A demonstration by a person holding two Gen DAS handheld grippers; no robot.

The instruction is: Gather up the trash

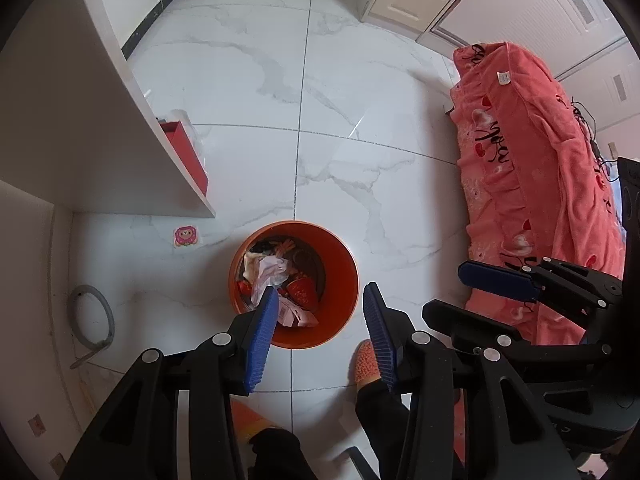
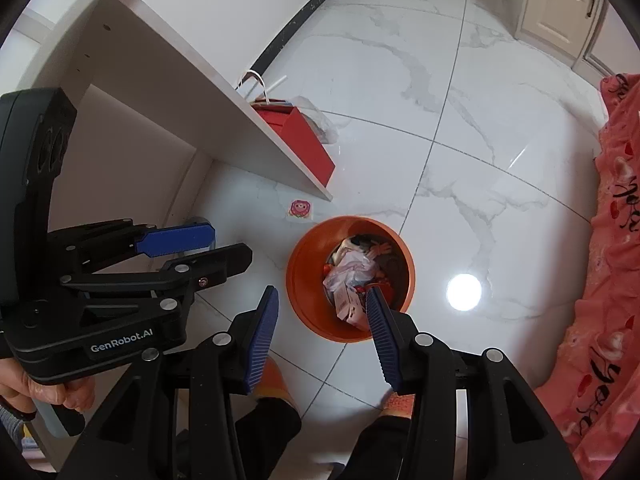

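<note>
Jaws of both grippers hang open, empty, above orange bin (image 1: 340,280).

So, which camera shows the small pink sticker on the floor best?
The right wrist view: the sticker lies near the middle of the picture, between the shelf board and the orange bin, and its cartoon picture is plain. The left wrist view shows the same sticker further to the side and smaller.

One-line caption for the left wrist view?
Open left gripper above an orange bin of trash on marble floor.
</note>
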